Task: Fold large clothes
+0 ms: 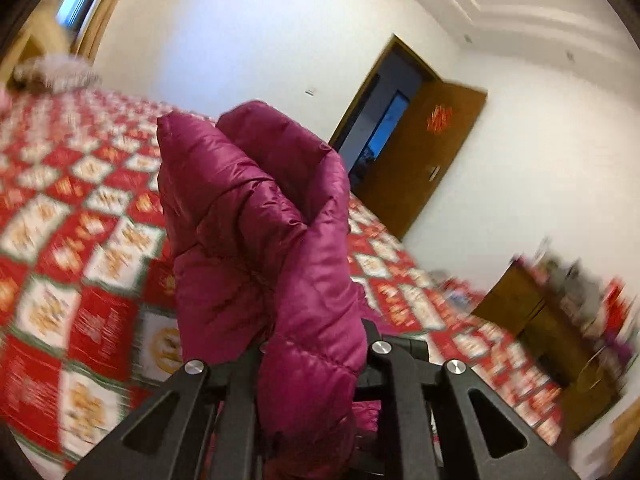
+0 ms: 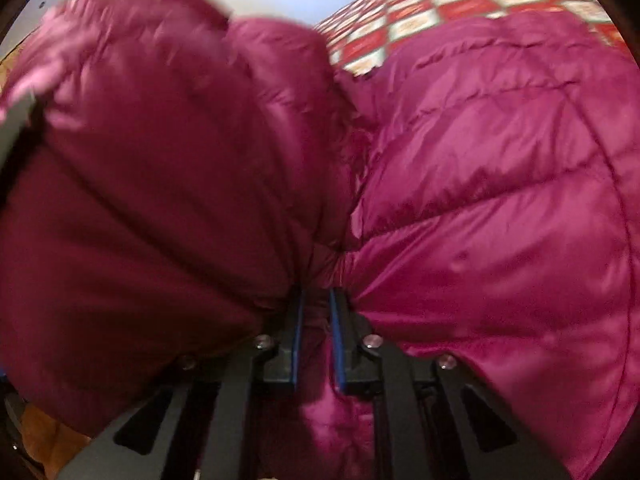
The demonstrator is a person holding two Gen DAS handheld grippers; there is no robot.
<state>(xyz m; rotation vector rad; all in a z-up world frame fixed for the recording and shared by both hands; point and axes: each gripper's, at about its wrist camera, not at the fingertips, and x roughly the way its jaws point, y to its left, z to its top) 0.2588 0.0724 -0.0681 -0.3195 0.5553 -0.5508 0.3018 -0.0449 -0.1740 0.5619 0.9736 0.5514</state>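
both grippers are clamped on the jacket, held up off the bed, likely so it hangs free for folding. the left gripper pinches a puffy end, the right gripper a bunched middle.

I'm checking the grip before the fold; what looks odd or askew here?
Nothing damaged. The magenta puffer jacket is bunched, not flat: it bulges either side of the right gripper and sticks up from the left gripper above the quilt.
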